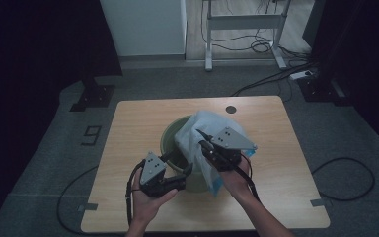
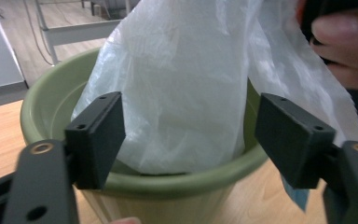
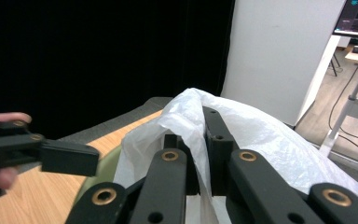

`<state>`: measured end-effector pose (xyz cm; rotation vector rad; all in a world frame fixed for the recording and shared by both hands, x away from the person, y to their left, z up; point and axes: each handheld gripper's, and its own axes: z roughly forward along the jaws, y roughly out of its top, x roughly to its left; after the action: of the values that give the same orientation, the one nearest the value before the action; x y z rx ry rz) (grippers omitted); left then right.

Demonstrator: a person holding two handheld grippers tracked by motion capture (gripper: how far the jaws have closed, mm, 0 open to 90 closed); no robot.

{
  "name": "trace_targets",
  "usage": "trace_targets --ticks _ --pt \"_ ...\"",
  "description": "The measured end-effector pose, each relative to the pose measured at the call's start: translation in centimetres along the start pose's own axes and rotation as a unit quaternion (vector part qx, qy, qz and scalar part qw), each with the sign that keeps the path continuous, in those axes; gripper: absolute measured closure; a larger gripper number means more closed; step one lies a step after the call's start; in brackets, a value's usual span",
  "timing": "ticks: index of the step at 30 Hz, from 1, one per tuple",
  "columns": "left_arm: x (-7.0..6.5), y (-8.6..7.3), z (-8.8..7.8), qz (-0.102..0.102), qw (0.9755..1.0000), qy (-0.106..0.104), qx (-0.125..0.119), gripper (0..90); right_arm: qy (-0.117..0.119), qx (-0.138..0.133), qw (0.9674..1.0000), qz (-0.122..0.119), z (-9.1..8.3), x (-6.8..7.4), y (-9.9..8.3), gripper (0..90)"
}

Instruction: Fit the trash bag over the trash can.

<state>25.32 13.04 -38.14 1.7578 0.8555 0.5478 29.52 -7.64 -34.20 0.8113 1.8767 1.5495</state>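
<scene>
Hands come in over the near edge of the worktop [image 1: 128,123], each carrying a gripper. Nearest, the left gripper [image 1: 177,178] sits level beside the near wall of a green plastic bucket [image 2: 46,105]; its fingers [image 2: 95,135] stand wide apart and grip nothing, straddling the bucket's near rim with the bag's bulge between them but untouched. Just beyond, the right gripper [image 3: 199,140] has its fingers pressed together on a fold of the white plastic bag [image 2: 182,84], holding it up above the bucket. The bag hangs partly inside the bucket and partly over its right side. The bucket stands near the middle of the worktop, slightly toward the near edge.
</scene>
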Motion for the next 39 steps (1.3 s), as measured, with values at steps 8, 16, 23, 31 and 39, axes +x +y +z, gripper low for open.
trace_targets --ticks 8,16,23,31,39 --pt "-0.8 0.6 1.5 0.006 0.9999 0.007 -0.005 44.7 0.003 0.004 1.0000 0.001 0.0 0.0 -0.2 84.7" --pt "-0.9 1.0 2.4 0.002 0.9999 -0.011 0.001 81.7 0.018 0.008 0.9998 0.006 -0.5 -0.3 -1.0 67.9" --pt "-0.4 0.9 2.7 -0.013 0.9999 -0.010 0.000 89.7 0.000 -0.006 1.0000 -0.002 -3.1 0.5 -2.6 36.4" --pt "0.0 0.9 2.4 -0.023 0.9997 -0.002 -0.002 89.9 -0.025 -0.007 0.9994 0.021 -7.4 1.5 -7.4 26.5" --pt "-0.1 1.3 2.5 -0.024 0.9997 0.001 -0.005 89.9 -0.066 -0.007 0.9962 0.056 -8.4 2.6 -12.2 22.1"
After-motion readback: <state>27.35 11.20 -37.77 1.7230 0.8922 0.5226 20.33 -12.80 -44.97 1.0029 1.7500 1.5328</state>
